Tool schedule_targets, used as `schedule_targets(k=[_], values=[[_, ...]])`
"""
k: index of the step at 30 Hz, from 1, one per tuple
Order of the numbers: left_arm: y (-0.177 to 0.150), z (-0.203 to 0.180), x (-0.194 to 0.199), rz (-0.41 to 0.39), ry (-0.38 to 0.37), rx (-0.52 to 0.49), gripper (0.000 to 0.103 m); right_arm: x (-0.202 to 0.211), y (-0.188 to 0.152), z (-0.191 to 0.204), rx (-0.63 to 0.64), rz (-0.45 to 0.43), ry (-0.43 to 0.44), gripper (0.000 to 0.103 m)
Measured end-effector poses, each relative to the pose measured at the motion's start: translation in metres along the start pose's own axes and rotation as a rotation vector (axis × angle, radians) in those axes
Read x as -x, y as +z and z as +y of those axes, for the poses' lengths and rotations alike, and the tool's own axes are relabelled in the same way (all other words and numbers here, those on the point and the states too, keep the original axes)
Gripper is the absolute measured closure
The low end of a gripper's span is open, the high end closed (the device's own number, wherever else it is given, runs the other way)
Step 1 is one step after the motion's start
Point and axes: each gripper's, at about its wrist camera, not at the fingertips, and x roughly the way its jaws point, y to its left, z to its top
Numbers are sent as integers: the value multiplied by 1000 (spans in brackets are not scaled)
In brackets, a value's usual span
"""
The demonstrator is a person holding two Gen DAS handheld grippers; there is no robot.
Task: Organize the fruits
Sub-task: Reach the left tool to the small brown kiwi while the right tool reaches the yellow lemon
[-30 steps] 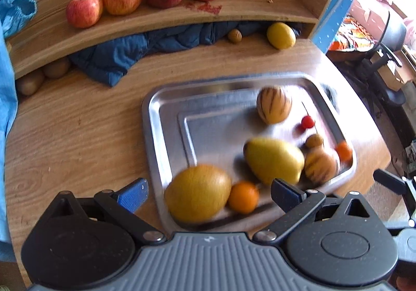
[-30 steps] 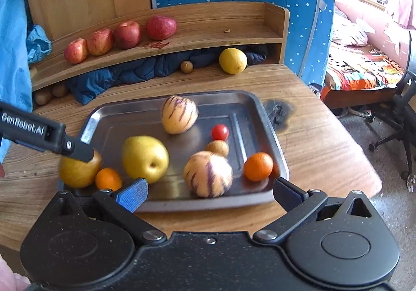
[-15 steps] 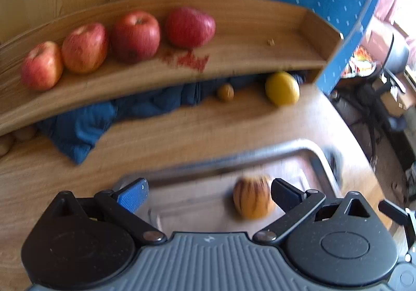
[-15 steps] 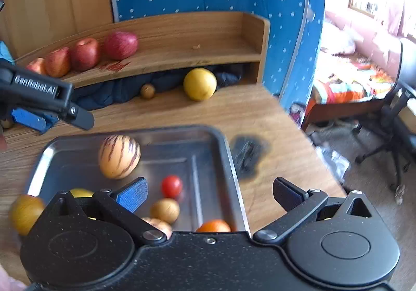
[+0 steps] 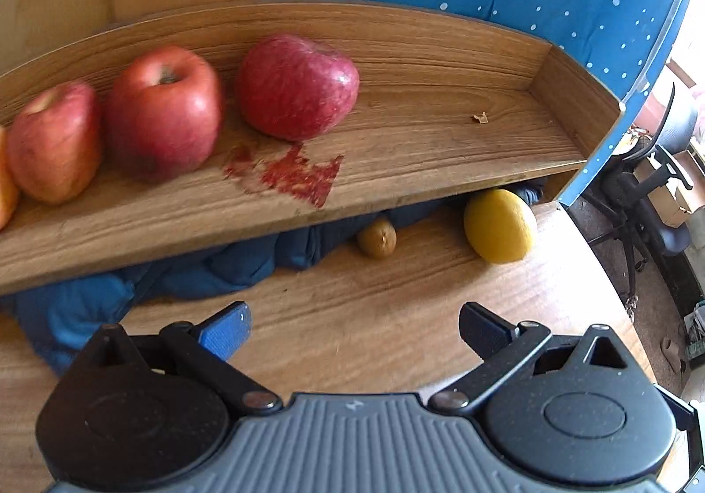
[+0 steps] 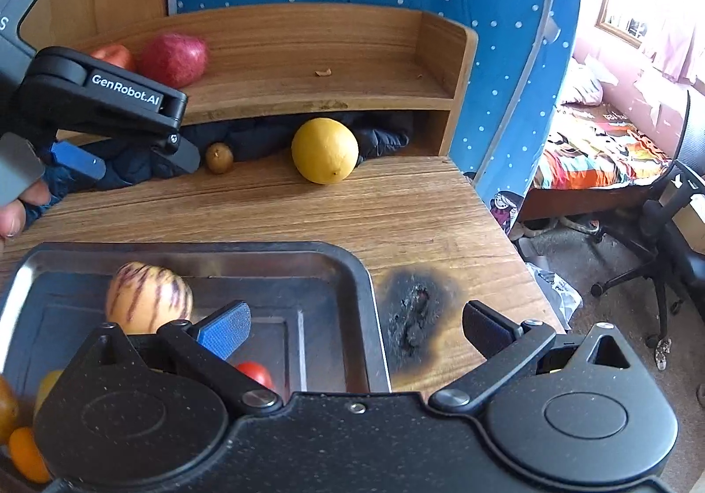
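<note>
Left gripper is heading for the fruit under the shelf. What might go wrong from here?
1. The yellow citrus and small brown fruit sit on the bare table just under the shelf edge; the open left gripper may clip that edge going in.
2. Both fruits are round and could roll if nudged, the citrus toward the table's right edge.
3. The blue jacket lies beside the brown fruit and might snag a finger.

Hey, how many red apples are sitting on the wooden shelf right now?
3 fully in view on the shelf, in a row: left apple, middle apple, right apple. An orange-red sliver at the frame's left edge may be a fourth, cut off.
</note>
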Motion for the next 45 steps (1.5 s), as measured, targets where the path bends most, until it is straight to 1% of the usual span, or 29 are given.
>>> schedule_targets(k=[8,13,17,21,26,29,32,35,37,40,41,45], values=[[11,-9,-29,15,-61,-70,1,-30,25,-5,9,23,-29,1],[16,-9,-40,10,-64,-45,1,-43,40,-15,-8,33,-20,1],[14,-11,-49,10,-101,-46,1,-51,56,-27,-49,33,26,1],[12,-13,-54,-13,-88,-62,1,-63,72,-38,-85,42,74,1],[9,-11,-53,-56,-116,-38,2,-80,91,-47,-126,64,129,1],[7,-13,-52,-81,-102,-60,9,-91,100,-48,-132,89,178,1],[7,-12,-56,-85,-94,-48,12,-98,105,-46,-134,93,208,2],[9,-10,-58,-88,-92,-41,16,-104,109,-45,-119,98,229,8],[10,-9,-59,-89,-88,-42,18,-107,112,-43,-115,101,244,8],[9,-10,-60,-95,-69,-48,24,-112,116,-42,-119,109,267,15],[9,-10,-61,-96,-62,-47,28,-113,117,-41,-122,113,273,17],[10,-13,-64,-95,-42,-40,35,-123,121,-38,-137,125,292,23]])
